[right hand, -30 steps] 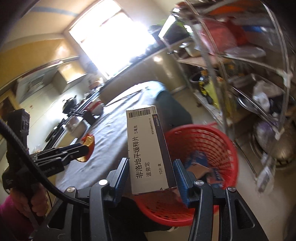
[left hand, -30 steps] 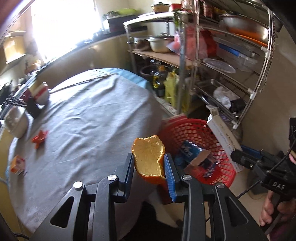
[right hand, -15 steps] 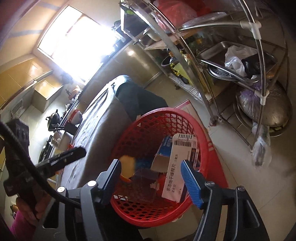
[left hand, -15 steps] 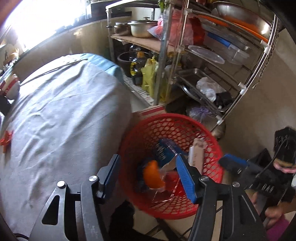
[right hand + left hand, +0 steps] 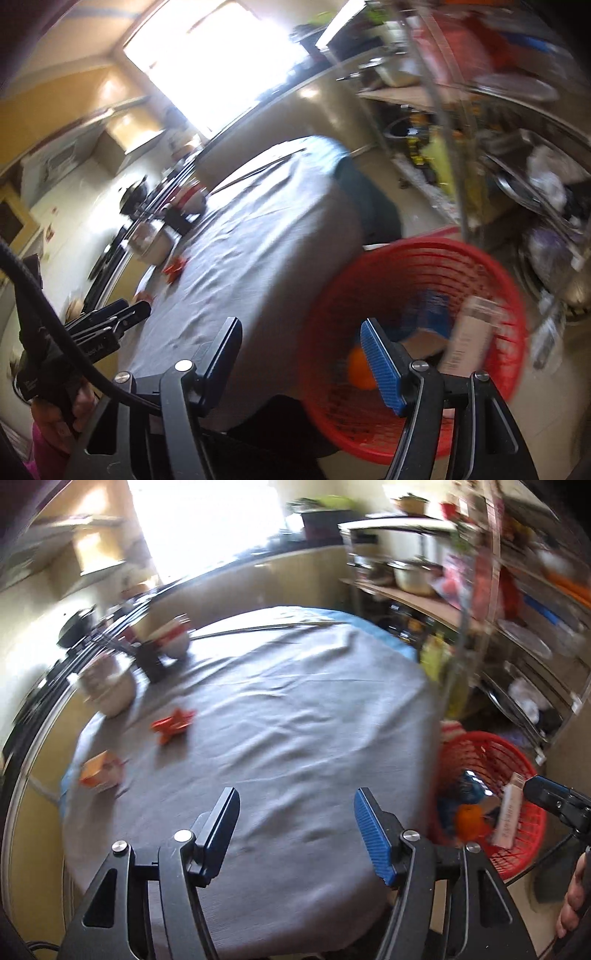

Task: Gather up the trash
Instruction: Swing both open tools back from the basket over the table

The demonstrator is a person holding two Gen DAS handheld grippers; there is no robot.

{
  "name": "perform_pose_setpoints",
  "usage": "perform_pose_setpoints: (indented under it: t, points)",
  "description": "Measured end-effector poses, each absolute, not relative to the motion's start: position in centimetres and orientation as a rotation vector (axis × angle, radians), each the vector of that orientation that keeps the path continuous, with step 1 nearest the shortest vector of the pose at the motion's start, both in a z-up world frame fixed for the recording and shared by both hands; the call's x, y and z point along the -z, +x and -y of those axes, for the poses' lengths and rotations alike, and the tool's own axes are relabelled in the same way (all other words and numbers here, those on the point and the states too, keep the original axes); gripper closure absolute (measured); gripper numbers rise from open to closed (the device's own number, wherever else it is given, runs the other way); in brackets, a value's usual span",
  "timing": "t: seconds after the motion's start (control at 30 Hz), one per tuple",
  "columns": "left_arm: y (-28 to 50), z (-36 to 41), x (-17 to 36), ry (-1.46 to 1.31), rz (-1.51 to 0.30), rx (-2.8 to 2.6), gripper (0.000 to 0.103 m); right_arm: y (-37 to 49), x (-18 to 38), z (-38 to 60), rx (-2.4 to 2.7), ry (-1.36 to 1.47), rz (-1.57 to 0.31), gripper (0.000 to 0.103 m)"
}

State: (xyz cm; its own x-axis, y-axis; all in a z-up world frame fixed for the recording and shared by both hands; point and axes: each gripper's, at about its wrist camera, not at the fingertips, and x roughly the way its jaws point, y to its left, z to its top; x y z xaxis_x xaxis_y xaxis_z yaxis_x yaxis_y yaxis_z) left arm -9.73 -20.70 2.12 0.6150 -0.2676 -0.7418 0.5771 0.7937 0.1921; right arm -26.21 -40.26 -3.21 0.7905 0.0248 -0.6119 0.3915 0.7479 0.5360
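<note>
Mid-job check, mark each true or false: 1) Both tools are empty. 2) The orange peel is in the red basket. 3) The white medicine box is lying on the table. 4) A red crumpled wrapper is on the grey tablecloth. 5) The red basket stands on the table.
1) True. The left tool and the right tool stand open, their jaws just opened, nothing between them.
2) True. The orange peel lies inside the red plastic mesh basket.
3) False. The white medicine box leans inside the basket.
4) True. The red crumpled wrapper lies on the grey tablecloth, and a small orange carton sits near the edge.
5) False. It stands on the floor beside the table.
</note>
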Motion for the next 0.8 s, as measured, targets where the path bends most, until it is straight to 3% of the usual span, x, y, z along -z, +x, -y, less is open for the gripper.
perform_pose_setpoints:
  t: [0.43,0.8]
  points:
    - [-4.7,9.1,-2.1,0.27,-0.795,0.36,0.037,-15.1,-1.1,29.1,0.039,0.503,-0.701,0.033]
    - [-2.9,5.0,0.0,0.221,-0.849,0.315,0.037,-10.4,-1.2,23.2,-0.057,0.4,-0.771,0.033]
